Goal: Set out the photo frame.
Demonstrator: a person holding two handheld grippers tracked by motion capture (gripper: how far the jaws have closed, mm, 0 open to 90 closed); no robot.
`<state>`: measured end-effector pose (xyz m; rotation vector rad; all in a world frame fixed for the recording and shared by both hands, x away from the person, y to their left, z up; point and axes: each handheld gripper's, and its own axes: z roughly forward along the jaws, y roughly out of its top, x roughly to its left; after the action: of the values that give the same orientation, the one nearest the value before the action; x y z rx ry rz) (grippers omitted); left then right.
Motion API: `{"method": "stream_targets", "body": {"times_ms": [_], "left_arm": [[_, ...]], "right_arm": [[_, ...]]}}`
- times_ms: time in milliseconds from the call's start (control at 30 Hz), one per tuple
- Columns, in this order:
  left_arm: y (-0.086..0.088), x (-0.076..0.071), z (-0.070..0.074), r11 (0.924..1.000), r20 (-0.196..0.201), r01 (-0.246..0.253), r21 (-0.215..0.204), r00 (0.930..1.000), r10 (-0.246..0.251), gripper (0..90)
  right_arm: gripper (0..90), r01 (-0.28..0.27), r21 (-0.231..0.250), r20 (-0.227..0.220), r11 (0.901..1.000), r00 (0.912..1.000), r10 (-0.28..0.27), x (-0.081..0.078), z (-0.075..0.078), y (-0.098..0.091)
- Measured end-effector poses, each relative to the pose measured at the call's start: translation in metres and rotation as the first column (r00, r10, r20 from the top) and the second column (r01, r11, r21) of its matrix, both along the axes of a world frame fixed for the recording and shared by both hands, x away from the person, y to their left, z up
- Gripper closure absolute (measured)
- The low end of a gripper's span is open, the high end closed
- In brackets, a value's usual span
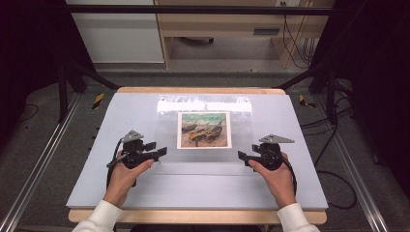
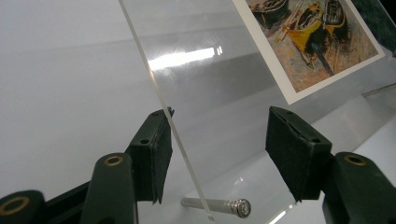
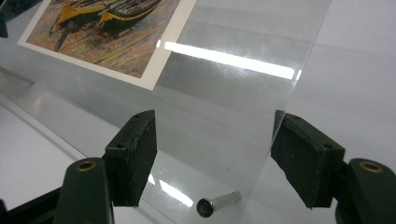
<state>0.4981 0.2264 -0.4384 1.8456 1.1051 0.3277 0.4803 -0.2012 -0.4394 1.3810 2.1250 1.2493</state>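
A clear acrylic sheet (image 1: 167,128) lies in the middle of the pale grey table top (image 1: 111,121), with a print of painted boats (image 1: 204,129) at its centre. My left gripper (image 1: 162,152) is at the sheet's left edge and my right gripper (image 1: 240,155) at its right edge. In the left gripper view the gripper (image 2: 219,116) stands open astride the sheet's edge (image 2: 187,158), one pad beside the edge, the other over the sheet. The right gripper (image 3: 215,119) is open the same way over the sheet (image 3: 243,84). A small metal pin (image 2: 217,205) (image 3: 219,201) shows beneath the sheet near each gripper.
The table's wooden rim (image 1: 193,216) runs along the near side, where both forearms in white sleeves come in. Metal rails (image 1: 29,179) flank the table on the floor. Cables (image 1: 333,188) trail at the right. Wooden furniture (image 1: 217,29) stands behind.
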Motion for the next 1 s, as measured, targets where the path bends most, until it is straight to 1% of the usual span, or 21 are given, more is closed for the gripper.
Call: {"method": "stream_targets", "body": {"times_ms": [167, 233, 300, 400, 433, 533, 633, 733, 800, 933, 1000], "left_arm": [[-0.001, 0.002, 0.001, 1.0, 0.008, 0.007, 0.007, 0.9999, -0.007, 40.5], [-0.001, 0.003, 0.001, 1.0, 0.005, 0.009, 0.004, 1.0, -0.009, 40.5], [0.0, 0.004, 0.001, 1.0, 0.004, 0.006, -0.001, 1.0, -0.006, 40.5], [0.0, 0.005, 0.0, 1.0, 0.002, 0.002, -0.006, 1.0, -0.002, 40.4], [0.0, 0.006, 0.0, 1.0, 0.001, 0.0, -0.009, 1.0, 0.0, 40.4], [0.0, 0.009, 0.0, 0.9999, -0.002, -0.004, -0.014, 1.0, 0.004, 40.3], [-0.002, 0.014, 0.0, 0.9997, -0.002, -0.015, -0.018, 0.9999, 0.015, 40.2], [-0.004, 0.021, -0.001, 0.9994, 0.006, -0.028, -0.022, 0.9996, 0.028, 40.2], [-0.004, 0.024, -0.002, 0.9989, 0.007, -0.035, -0.031, 0.9994, 0.035, 40.2], [-0.004, 0.024, -0.002, 0.9989, 0.005, -0.035, -0.032, 0.9994, 0.035, 40.2], [-0.005, 0.021, -0.002, 0.9993, 0.014, -0.029, -0.025, 0.9995, 0.03, 40.3]], "right_arm": [[32.1, 0.005, -0.004, 0.007, 1.0, 1.0, -0.005, -0.002, 0.0, 0.0], [32.1, 0.01, 0.004, 0.004, 0.9999, 0.9999, -0.01, -0.002, 0.0, 0.0], [32.0, 0.008, 0.002, 0.008, 1.0, 0.9999, -0.008, -0.001, 0.0, 0.0], [32.1, 0.011, 0.006, 0.004, 0.9999, 0.9999, -0.011, 0.001, 0.0, 0.001], [32.0, 0.017, 0.014, -0.004, 0.9997, 0.9998, -0.017, 0.001, 0.0, 0.001], [32.1, 0.012, 0.018, -0.005, 0.9998, 0.9999, -0.012, 0.004, 0.0, 0.0], [32.1, 0.02, 0.023, -0.008, 0.9995, 0.9998, -0.02, 0.008, 0.0, 0.0], [32.1, 0.04, 0.027, -0.006, 0.9988, 0.9992, -0.04, 0.015, 0.0, 0.001], [32.1, 0.039, 0.018, -0.006, 0.9991, 0.9992, -0.039, 0.02, 0.001, 0.001], [32.1, 0.037, 0.025, -0.015, 0.999, 0.9992, -0.037, 0.024, 0.001, 0.0], [32.1, 0.031, 0.015, 0.0, 0.9994, 0.9995, -0.031, 0.021, 0.0, 0.0]]}}
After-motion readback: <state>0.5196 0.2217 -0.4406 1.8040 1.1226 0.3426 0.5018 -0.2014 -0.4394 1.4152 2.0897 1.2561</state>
